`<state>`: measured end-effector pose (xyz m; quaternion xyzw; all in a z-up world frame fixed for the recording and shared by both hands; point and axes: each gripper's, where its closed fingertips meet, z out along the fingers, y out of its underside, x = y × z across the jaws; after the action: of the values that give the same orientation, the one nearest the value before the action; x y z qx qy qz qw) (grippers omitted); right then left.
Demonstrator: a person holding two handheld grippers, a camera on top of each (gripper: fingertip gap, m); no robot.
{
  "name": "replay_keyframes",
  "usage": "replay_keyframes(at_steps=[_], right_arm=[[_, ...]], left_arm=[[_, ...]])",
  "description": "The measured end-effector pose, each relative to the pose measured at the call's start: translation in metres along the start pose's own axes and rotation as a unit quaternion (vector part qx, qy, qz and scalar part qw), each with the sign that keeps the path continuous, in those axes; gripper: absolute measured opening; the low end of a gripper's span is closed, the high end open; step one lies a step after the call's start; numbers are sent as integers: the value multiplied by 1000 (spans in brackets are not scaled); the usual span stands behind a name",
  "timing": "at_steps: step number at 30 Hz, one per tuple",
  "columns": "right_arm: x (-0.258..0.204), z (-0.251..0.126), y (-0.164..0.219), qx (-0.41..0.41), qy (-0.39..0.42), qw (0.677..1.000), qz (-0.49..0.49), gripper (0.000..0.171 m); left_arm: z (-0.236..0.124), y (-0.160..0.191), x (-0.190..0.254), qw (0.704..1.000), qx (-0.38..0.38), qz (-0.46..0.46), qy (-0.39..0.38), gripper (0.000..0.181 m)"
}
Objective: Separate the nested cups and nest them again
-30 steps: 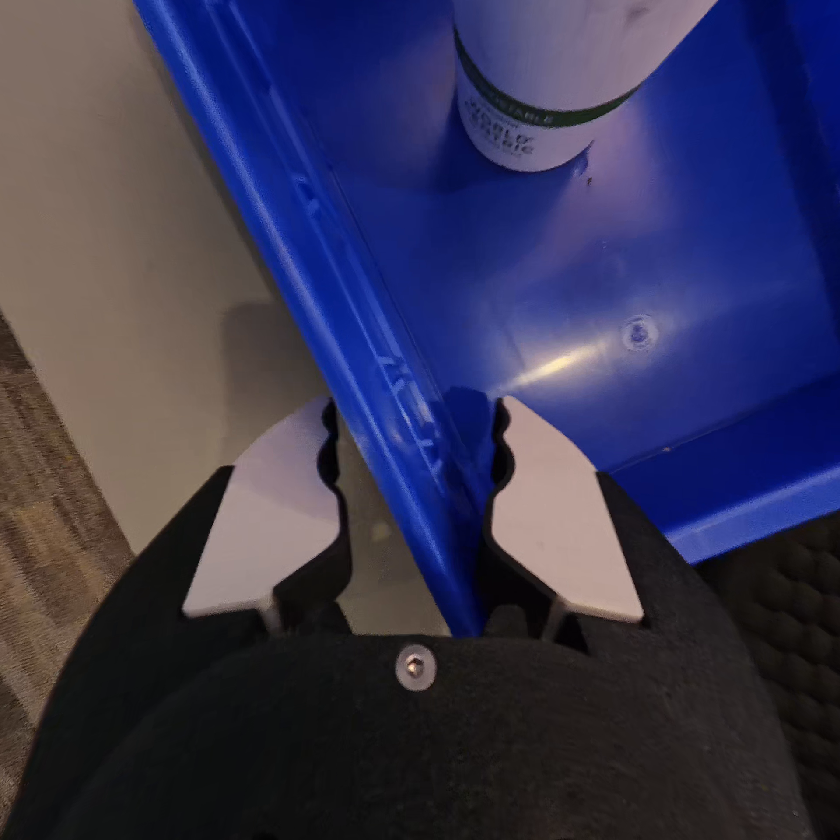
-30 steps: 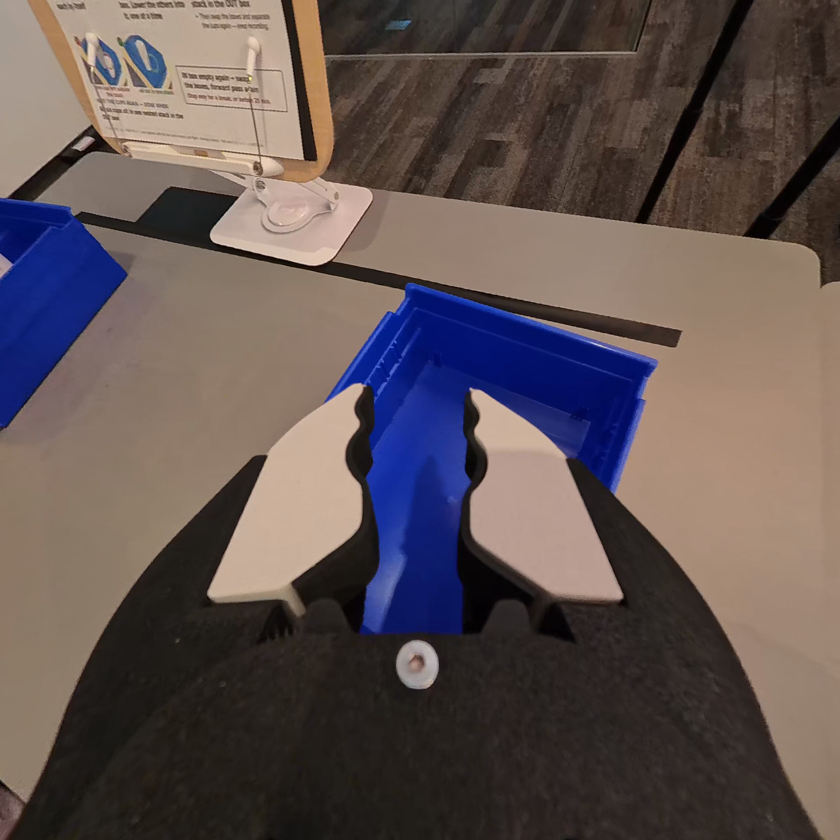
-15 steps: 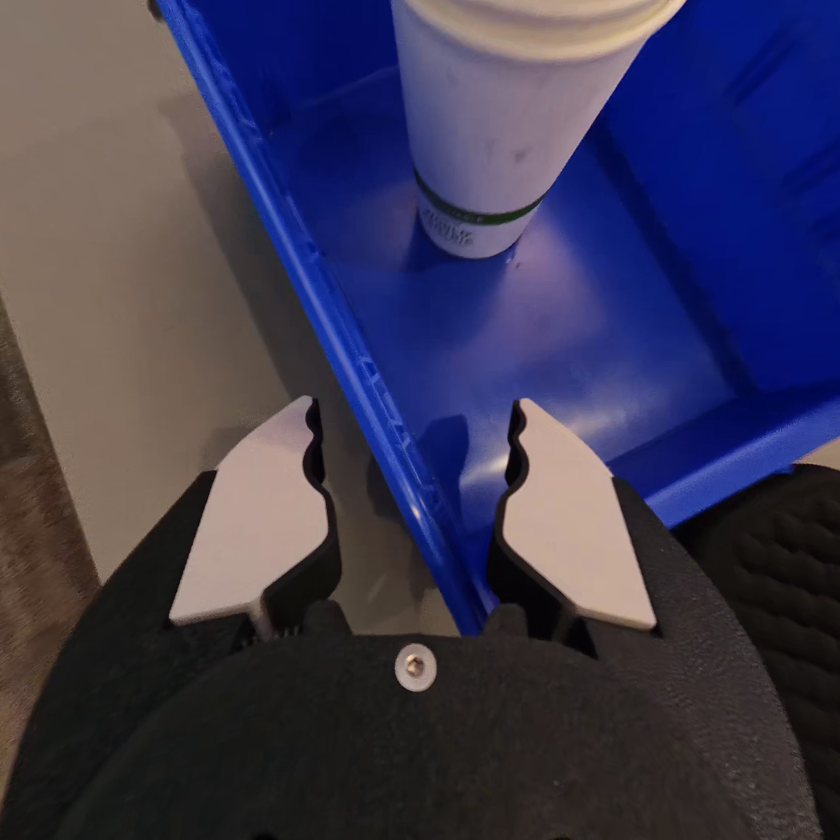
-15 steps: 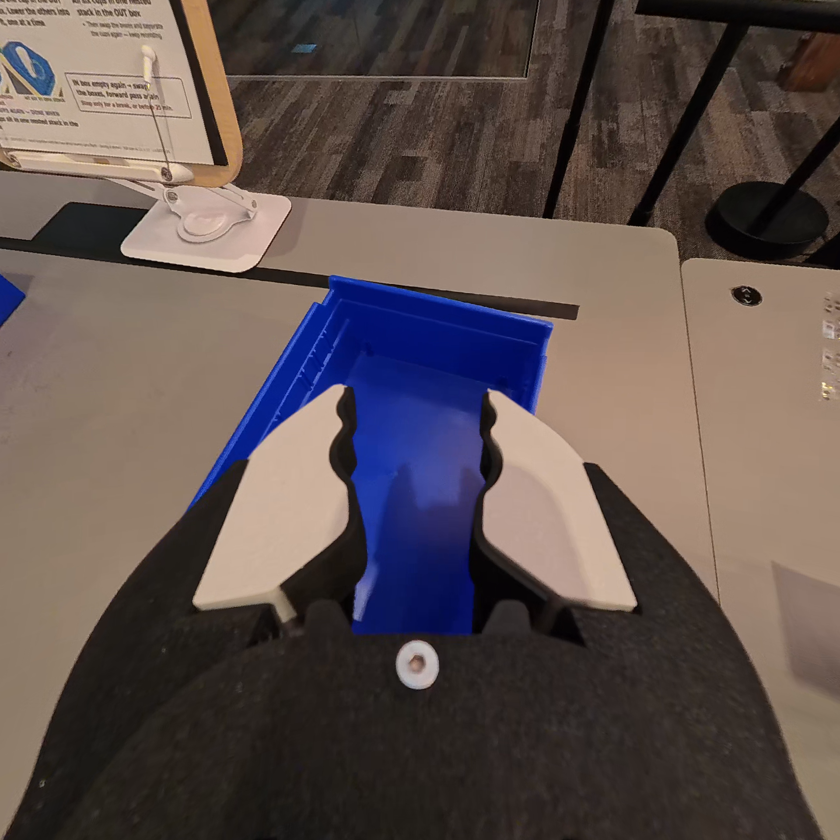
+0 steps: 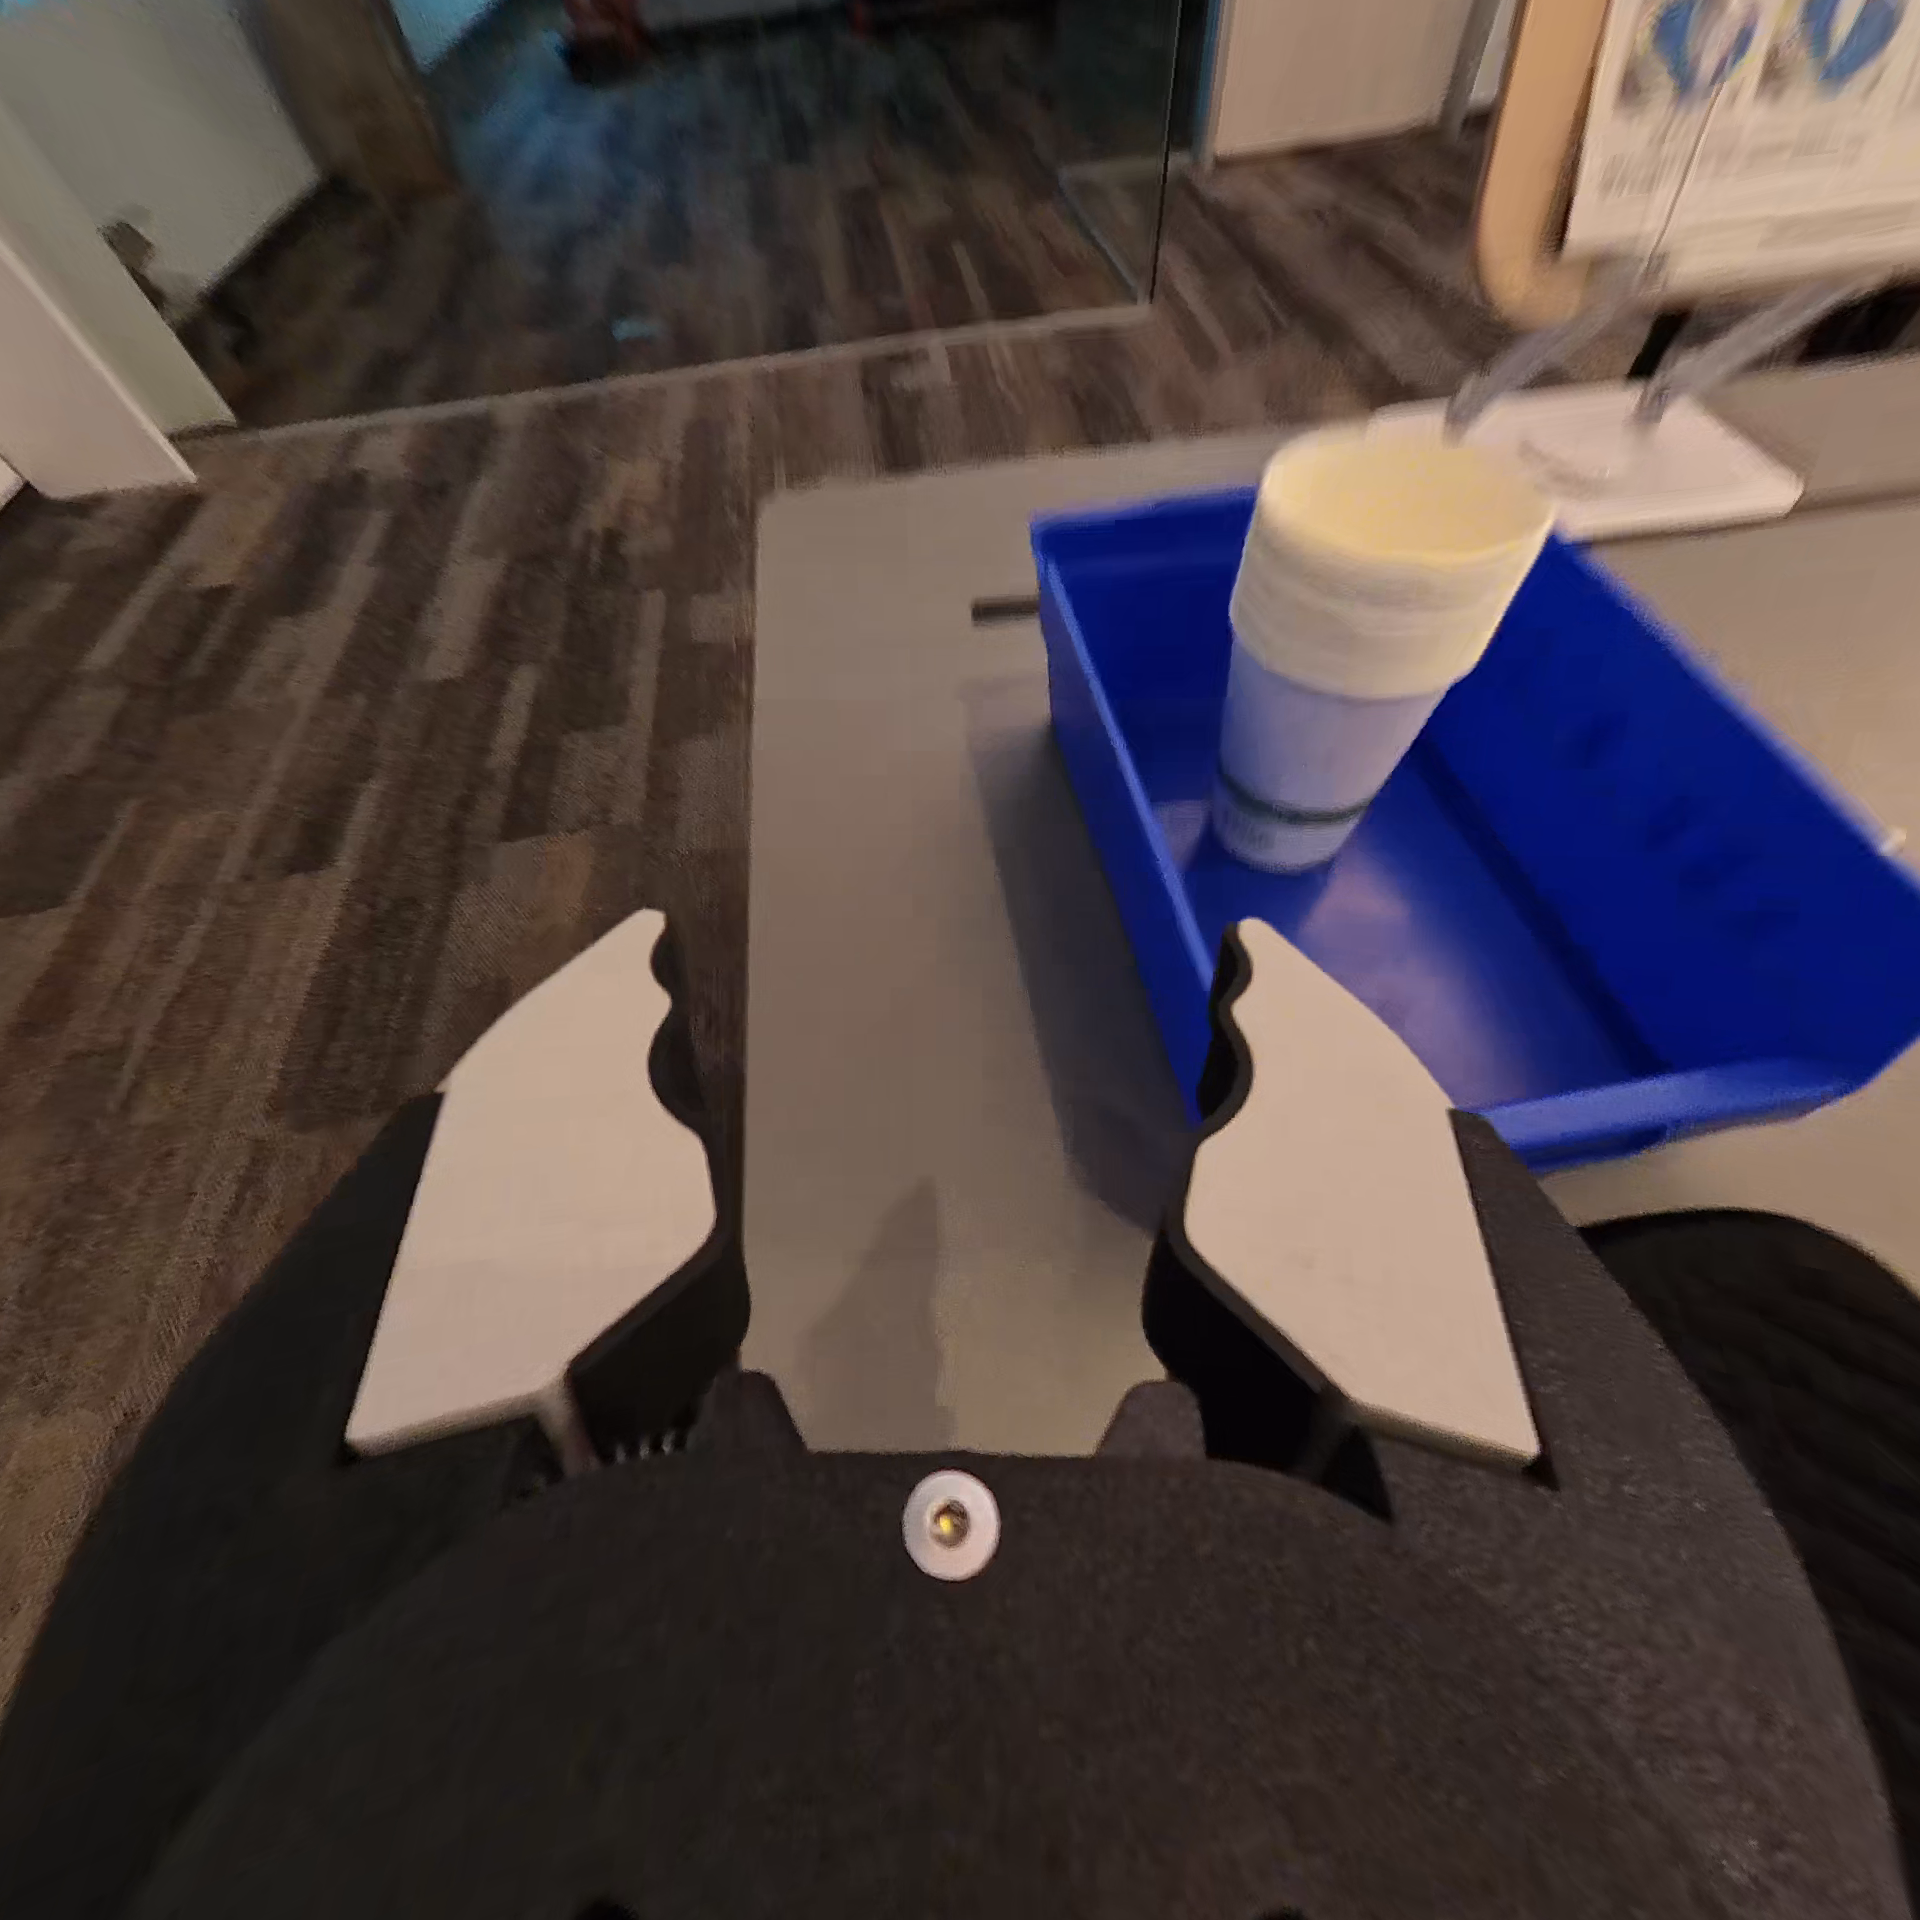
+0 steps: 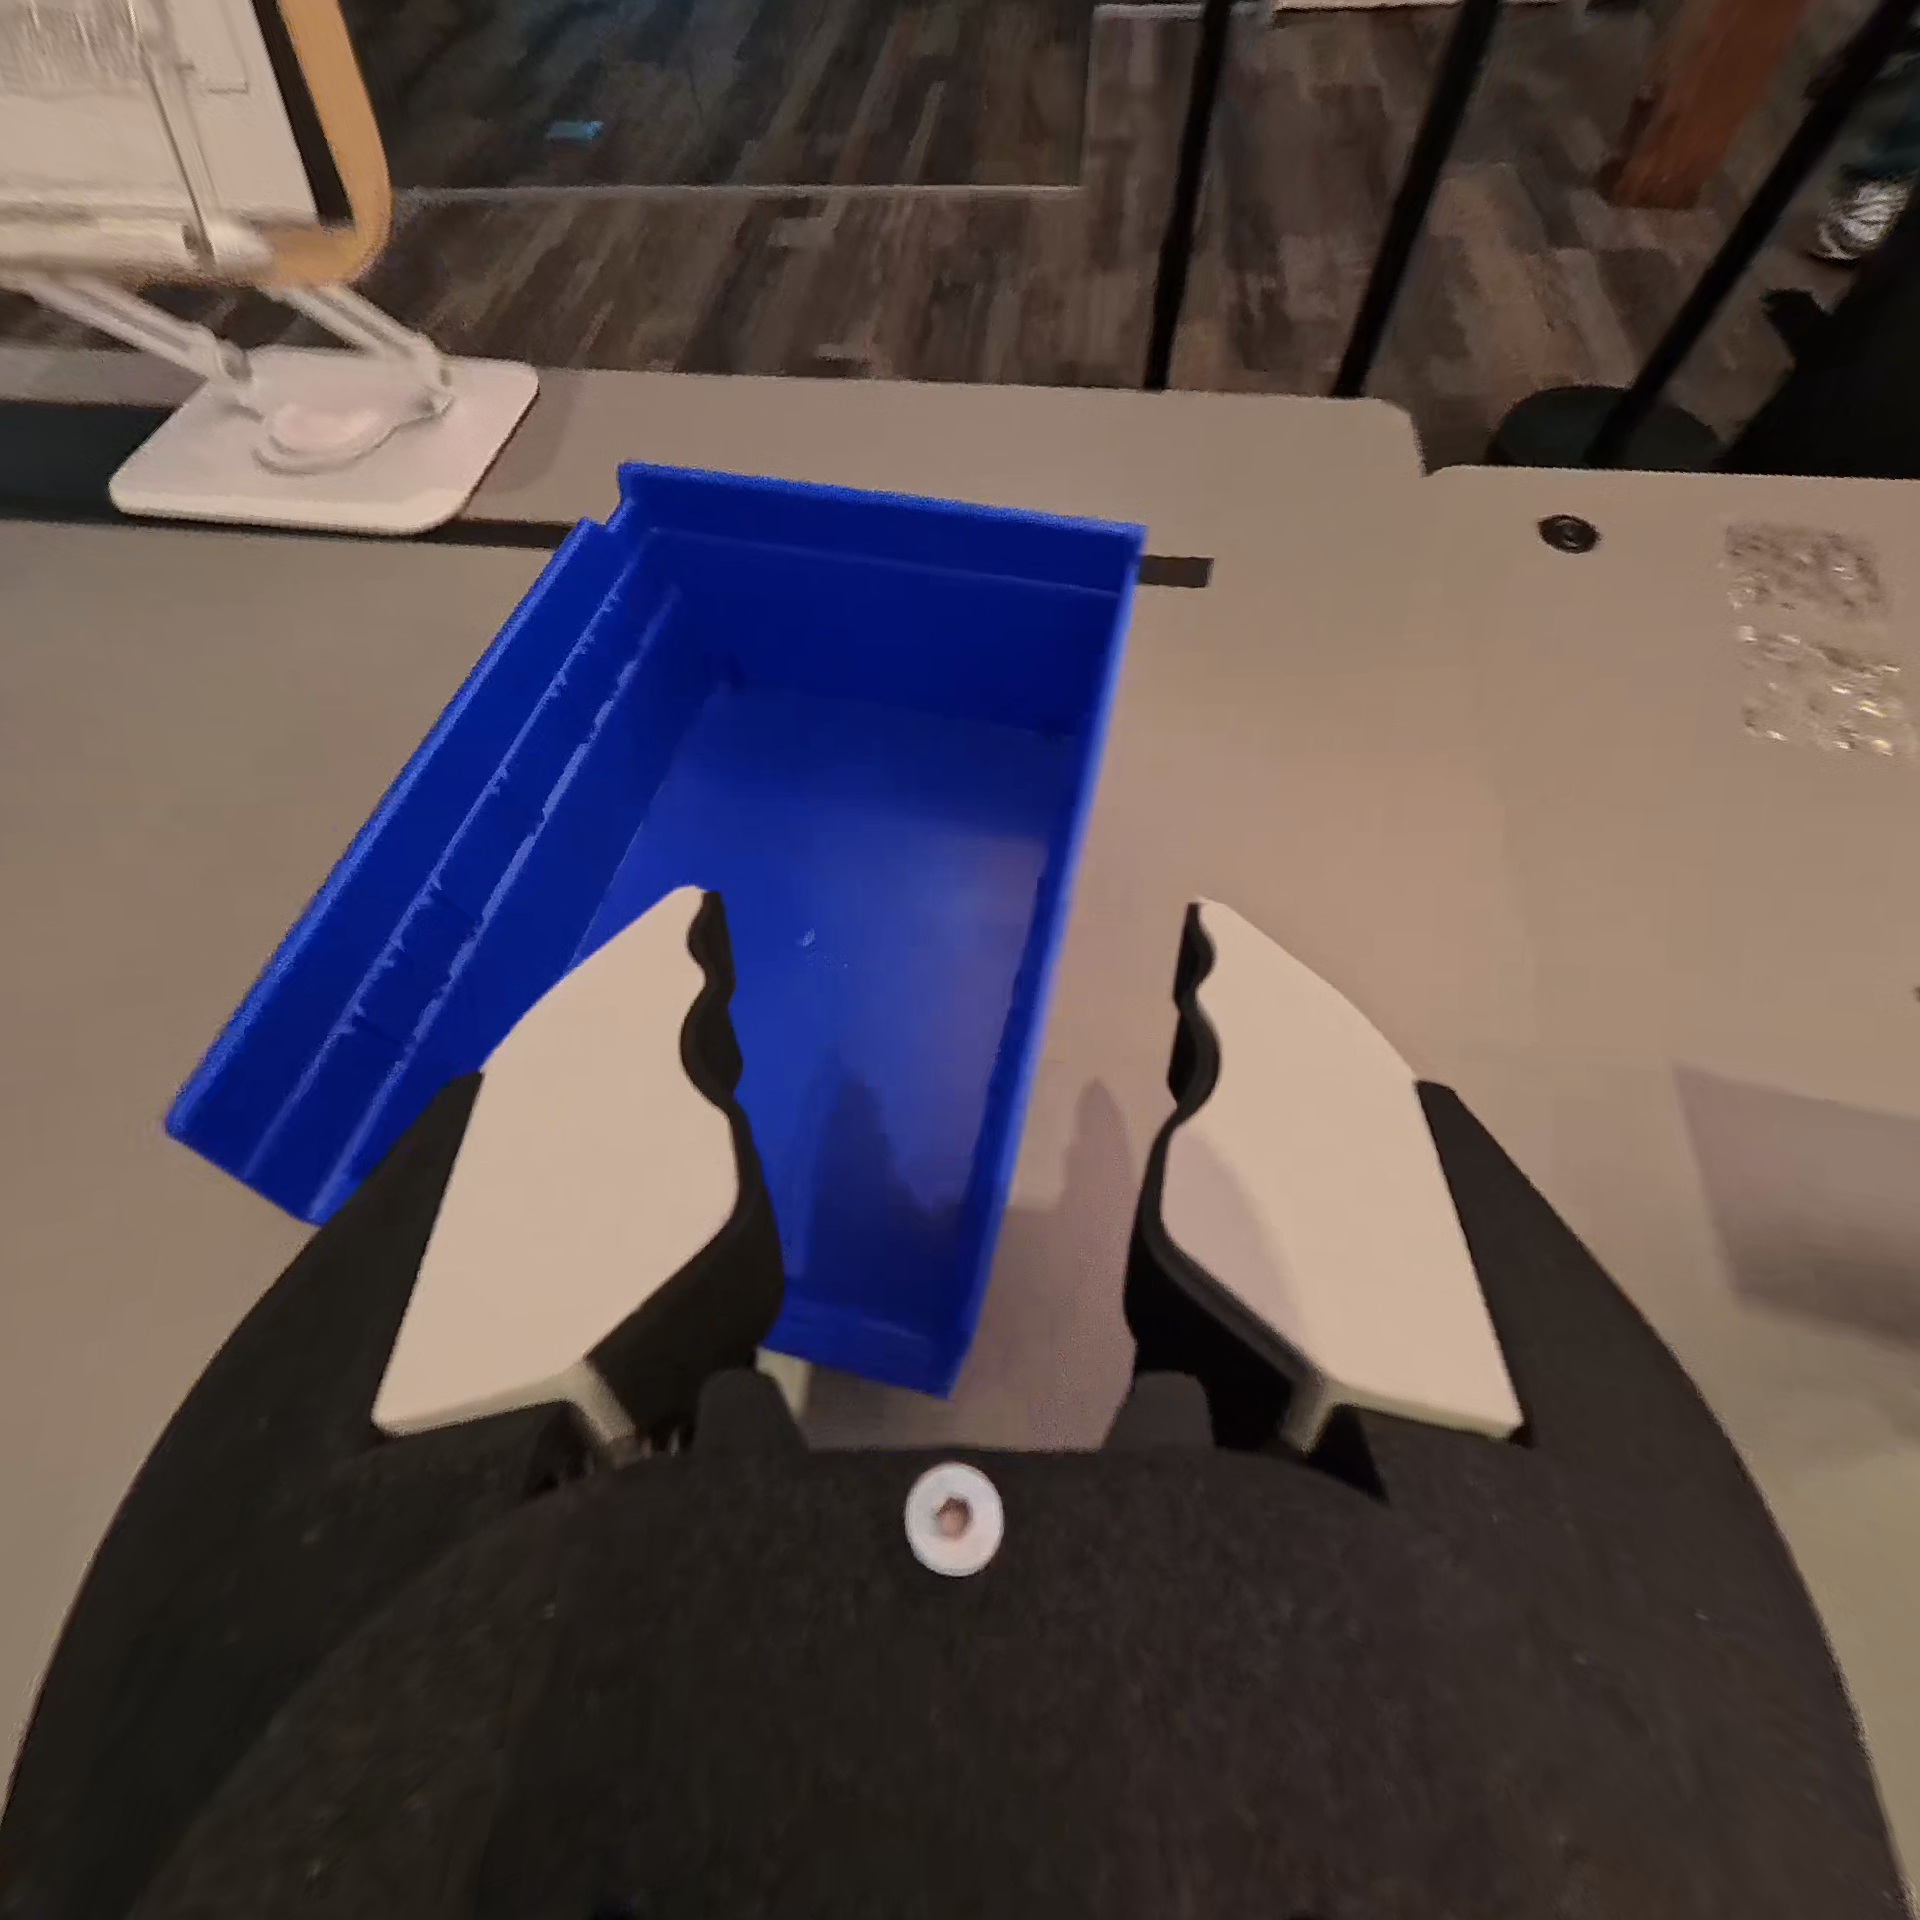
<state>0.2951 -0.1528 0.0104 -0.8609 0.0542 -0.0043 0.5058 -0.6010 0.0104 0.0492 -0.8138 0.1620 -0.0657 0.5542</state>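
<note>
A stack of nested white paper cups (image 5: 1351, 644) with a green band near the base stands upright in a blue bin (image 5: 1621, 935) at the right of the left wrist view. My left gripper (image 5: 940, 940) is open and empty, raised above the grey table (image 5: 862, 831), to the left of and nearer than that bin. In the right wrist view a second blue bin (image 6: 862, 831) holds no cups. My right gripper (image 6: 951, 909) is open and empty above that bin's near right part.
A white stand with a wood-edged instruction board (image 6: 312, 436) sits at the table's far side; it also shows in the left wrist view (image 5: 1662, 457). The table's left edge (image 5: 753, 831) drops to a dark wood-pattern floor. Black posts (image 6: 1174, 208) stand beyond the table.
My left gripper let go of the bin wall, opened wide, and rose back and to the left, so the whole cup stack shows. My right gripper opened wider and shifted right over its bin.
</note>
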Motion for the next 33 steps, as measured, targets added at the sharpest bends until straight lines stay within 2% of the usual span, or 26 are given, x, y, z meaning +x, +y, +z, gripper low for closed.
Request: replay_keyframes(at_steps=[3, 6, 9, 13, 17, 21, 24, 28, 33], right_arm=[[6, -50, -48, 78, 23, 997, 16, 89], [-19, -103, -105, 148, 37, 988, -26, 82], [-51, -144, -152, 192, 61, 977, -66, 96], [-109, -173, -202, 243, 28, 967, -66, 108], [-176, -170, -235, 262, 2, 963, -62, 119], [-241, -138, -248, 241, 4, 967, -81, 129], [-279, -102, -238, 209, 15, 972, -106, 132], [-312, -50, -200, 169, 13, 979, -113, 133], [-326, 10, -131, 115, 2, 990, -84, 133]], left_arm=[[-38, -80, 14, 997, 76, 21, 16, 96], [-72, -159, 41, 989, 133, 63, -1, 106], [-96, -220, 88, 982, 179, 66, 7, 115], [-109, -270, 162, 977, 208, 42, 26, 122], [-102, -297, 228, 973, 225, 50, 1, 127], [-73, -301, 289, 977, 207, 44, -3, 133], [-39, -284, 325, 983, 179, 31, 3, 136], [14, -237, 358, 991, 136, -9, 12, 137], [75, -152, 375, 996, 81, -5, -23, 135]])
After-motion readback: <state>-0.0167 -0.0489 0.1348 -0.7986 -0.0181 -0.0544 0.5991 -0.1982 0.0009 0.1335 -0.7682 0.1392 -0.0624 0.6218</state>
